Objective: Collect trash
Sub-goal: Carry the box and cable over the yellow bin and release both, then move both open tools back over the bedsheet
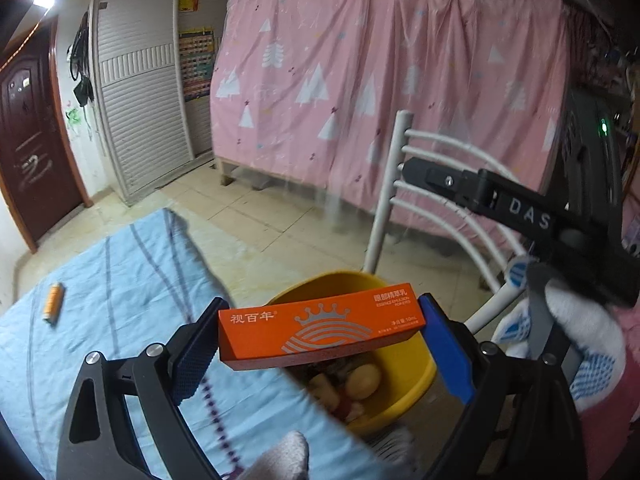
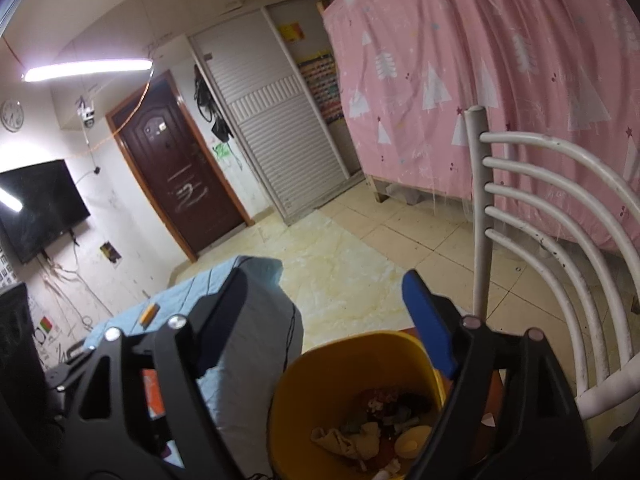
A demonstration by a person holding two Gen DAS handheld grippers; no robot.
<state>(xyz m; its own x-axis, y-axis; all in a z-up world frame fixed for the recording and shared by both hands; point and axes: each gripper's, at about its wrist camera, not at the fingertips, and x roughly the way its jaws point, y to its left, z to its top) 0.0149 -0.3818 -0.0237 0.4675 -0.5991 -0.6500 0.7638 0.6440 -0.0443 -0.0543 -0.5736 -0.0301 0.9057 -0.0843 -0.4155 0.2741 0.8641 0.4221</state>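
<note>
One orange box held over the yellow bin

The left gripper (image 1: 320, 344) grips one orange carton (image 1: 322, 326) by its two short ends, the dark pad at the left end and the blue pad at the right. The carton lies level across the lower middle of the left wrist view, right above the open mouth of one yellow bin (image 1: 416, 364). Inside the bin I see mixed scraps, among them one pale egg-like round thing (image 1: 362, 381); the rest is too jumbled to count.

The right gripper (image 2: 328, 320) has its jaws spread wide with nothing between them. In its own view the bin (image 2: 332, 364) sits low and centre, between and beneath the two fingers. From the left wrist view this gripper reaches in from the right edge, held by a white gloved hand (image 1: 576, 332) with blue dots.

One small orange cylinder (image 1: 54, 303) lies on the blue striped cloth (image 1: 120, 280) at the left of the left wrist view, well apart from the bin. One white chair (image 2: 552, 208) with five curved back bars stands just beside the bin on the right. One pink tree-print curtain (image 1: 380, 80) fills the upper right, and one dark door (image 2: 180, 160) stands at the left
</note>
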